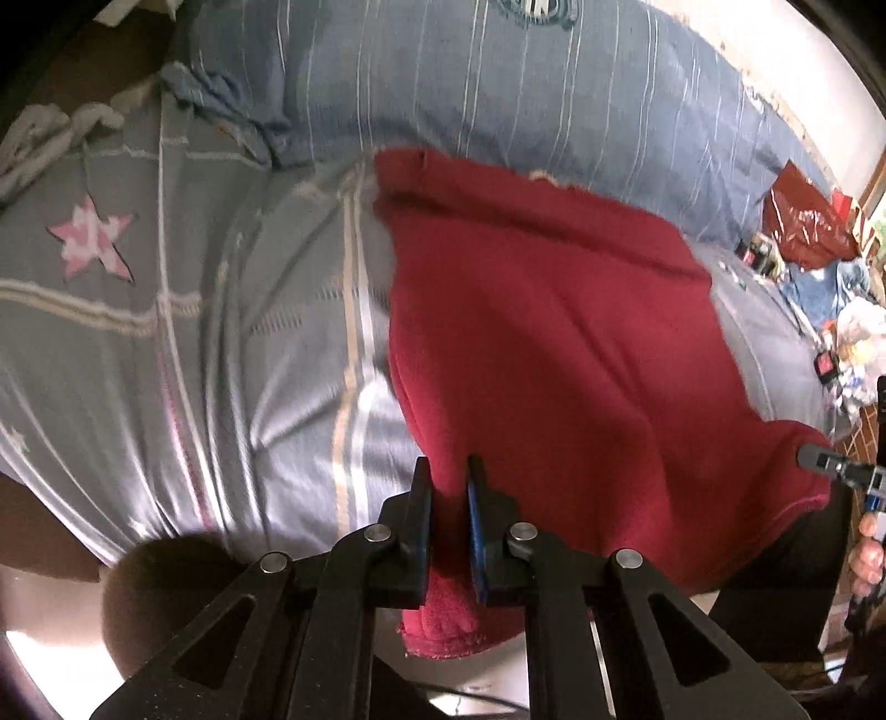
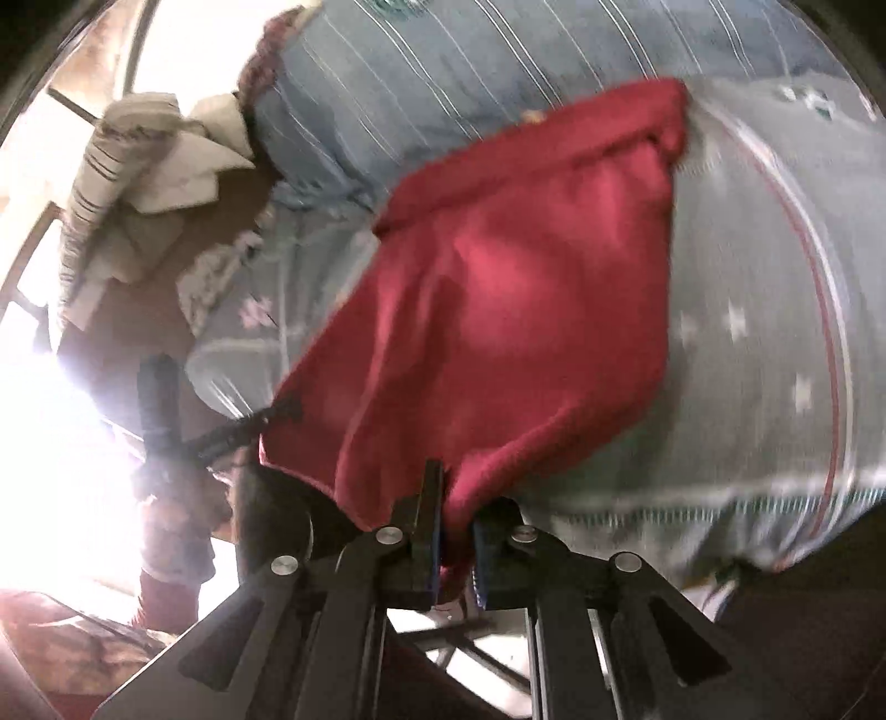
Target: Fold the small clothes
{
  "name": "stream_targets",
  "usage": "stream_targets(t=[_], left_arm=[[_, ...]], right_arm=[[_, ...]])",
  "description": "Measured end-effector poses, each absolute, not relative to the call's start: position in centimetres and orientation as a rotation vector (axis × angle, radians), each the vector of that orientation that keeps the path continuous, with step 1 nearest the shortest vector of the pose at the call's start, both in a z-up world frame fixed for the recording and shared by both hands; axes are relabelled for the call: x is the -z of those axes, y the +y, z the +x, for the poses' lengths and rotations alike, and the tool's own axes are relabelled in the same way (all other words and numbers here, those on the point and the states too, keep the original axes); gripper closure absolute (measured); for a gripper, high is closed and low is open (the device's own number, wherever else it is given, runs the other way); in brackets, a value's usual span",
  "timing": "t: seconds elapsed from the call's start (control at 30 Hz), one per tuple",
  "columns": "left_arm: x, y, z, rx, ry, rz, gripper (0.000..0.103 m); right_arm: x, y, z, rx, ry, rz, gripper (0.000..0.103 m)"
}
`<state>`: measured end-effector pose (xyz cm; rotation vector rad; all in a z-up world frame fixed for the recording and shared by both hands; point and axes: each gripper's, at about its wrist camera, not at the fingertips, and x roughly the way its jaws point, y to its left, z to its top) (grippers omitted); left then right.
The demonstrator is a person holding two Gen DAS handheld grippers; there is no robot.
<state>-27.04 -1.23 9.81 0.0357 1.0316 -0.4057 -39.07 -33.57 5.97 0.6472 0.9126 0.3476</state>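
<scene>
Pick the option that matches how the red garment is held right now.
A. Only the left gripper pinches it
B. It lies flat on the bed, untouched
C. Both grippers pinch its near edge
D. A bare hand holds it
C: the left gripper and the right gripper each have jaws closed on the red garment, near its edge.

Two close downward views, shared red cloth (image 1: 554, 343)

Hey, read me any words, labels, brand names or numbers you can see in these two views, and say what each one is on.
No text can be read in either view.
The emblem printed on the blue striped bedding is cut off at the frame edge; nothing legible.
The small red and black item beside the bed: too small to read.
The red garment shows no lettering.
The star pattern is decoration only.
</scene>
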Motion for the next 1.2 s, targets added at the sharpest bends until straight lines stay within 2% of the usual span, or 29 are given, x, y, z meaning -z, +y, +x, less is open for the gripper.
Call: stream_targets(t=[0.4,0.5,0.77,1.07,1.1,1.13,1.2], left_arm=[[-13.7,0.0,-25.6,0.418,0.919,-0.014,0.093],[-14.3,-0.5,-24.3,0.411,0.895,-0.024,0.097],[-14.2,-3.1,-18.2,0.379,0.863,-0.027,0.102],[-12.8,-5.5,-10.2,0.357,0.893,-0.075,0.103],[-12.9,-5.5,-10.1,0.373,0.893,-0.086,0.101],[-12.8,-5.2,-10.2,0.387,0.894,-0.096,0.095],[-12.7,-4.2,-10.5,0.428,0.898,-0.132,0.072]], right_arm=[[-10.8,-35.9,-36.3,-0.321,0.708,0.651,0.095],[-11.5,-36.6,-35.5,-0.305,0.677,0.649,0.096],[-13.1,-38.9,-31.5,-0.253,0.631,0.639,0.096],[-12.2,-42.1,-23.8,-0.202,0.668,0.632,0.096],[-12.0,-42.3,-23.1,-0.199,0.673,0.634,0.096],[-11.7,-42.5,-22.6,-0.201,0.676,0.638,0.096],[-11.2,-42.7,-21.8,-0.206,0.684,0.634,0.096]])
